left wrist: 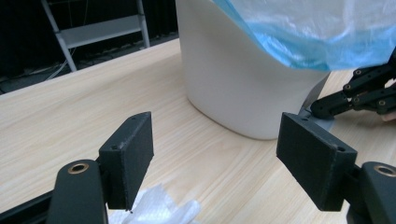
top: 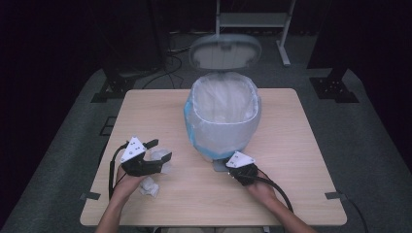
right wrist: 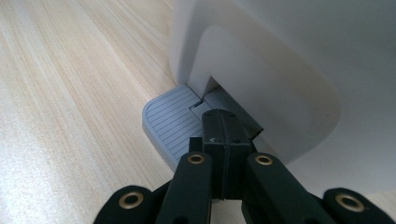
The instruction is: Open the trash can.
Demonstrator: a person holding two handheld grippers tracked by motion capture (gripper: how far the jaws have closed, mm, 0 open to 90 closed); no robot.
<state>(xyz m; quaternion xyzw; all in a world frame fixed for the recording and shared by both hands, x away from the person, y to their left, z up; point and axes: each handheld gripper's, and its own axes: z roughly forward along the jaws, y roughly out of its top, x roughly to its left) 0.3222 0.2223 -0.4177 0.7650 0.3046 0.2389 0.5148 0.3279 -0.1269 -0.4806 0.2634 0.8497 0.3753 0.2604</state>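
1. The right gripper (top: 232,171) is pressing down on the grey pedal (right wrist: 170,125) at the foot of the white pedal bin (top: 222,116); its jaws are closed together with nothing between them, their joined tip resting on the ribbed pedal right against the bin's base.

2. The bin's lid (top: 225,51) is standing raised behind the bin's open mouth, on the far side of the bin from the right gripper.

3. The bin is lined with a clear-blue bag (top: 204,141), whose edge is folding over the rim and hanging down the outer wall, above and beyond the right gripper.

4. The left gripper (top: 160,150) is hovering over the wooden table (top: 301,145), its jaws standing wide apart and pressing on nothing; in the left gripper view the bin is sitting just ahead of them, a little to the right.

5. A crumpled white wad of paper (left wrist: 159,210) is lying on the table just under and behind the left gripper's left jaw, not touched by the pads as far as can be seen.

6. Another crumpled white wad (top: 149,187) is lying by the left hand (top: 125,185), on the near side of that gripper.

7. The right hand (top: 262,189) is gripping its tool near the bin's front.
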